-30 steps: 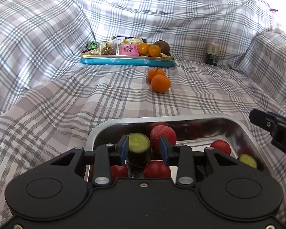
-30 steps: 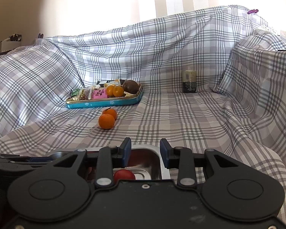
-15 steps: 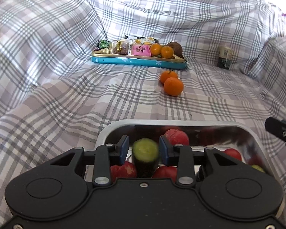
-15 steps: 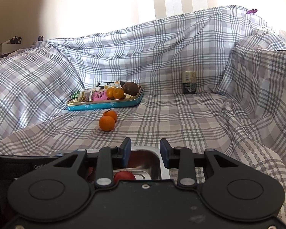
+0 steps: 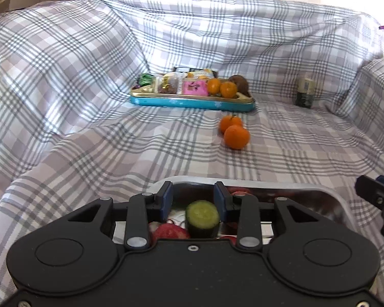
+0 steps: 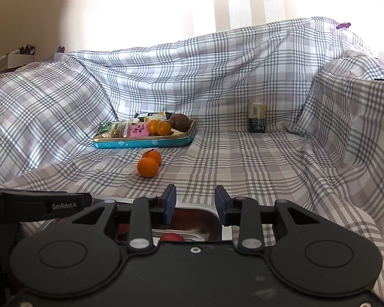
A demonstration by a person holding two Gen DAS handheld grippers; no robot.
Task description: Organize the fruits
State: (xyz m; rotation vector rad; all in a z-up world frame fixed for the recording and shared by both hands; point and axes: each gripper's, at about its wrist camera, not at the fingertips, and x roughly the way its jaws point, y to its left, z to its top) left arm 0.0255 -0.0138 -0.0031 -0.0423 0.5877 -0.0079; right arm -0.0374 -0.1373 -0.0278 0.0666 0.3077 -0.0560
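The left gripper (image 5: 193, 199) hangs over the near end of a steel tray (image 5: 341, 200), its blue-padded fingers (image 5: 166, 199) spread apart and holding nothing. Below and just behind the fingertips a cucumber piece (image 5: 202, 218) stands on end in the tray, cut face up, a little nearer the right finger than the left; it seems to stand free of both pads, though the gripper body hides its lower half. A red fruit, probably a tomato (image 5: 170, 231), lies to the left of the cucumber piece, partly hidden by the gripper body.

Well ahead of the fingers, two tangerines (image 5: 236, 136) lie touching each other on the checked cloth (image 5: 89, 140), slightly to the right of the finger line. Beyond them sits a teal tin tray (image 5: 192, 102) with snack packets, two more tangerines and a brown round fruit. A dark can (image 5: 304, 92) stands far right of it.

The right gripper (image 6: 195, 206) is also released, fingers parted and empty, poised over the steel tray's right corner (image 6: 225, 232), where another red tomato (image 6: 171, 237) shows just below the fingers.
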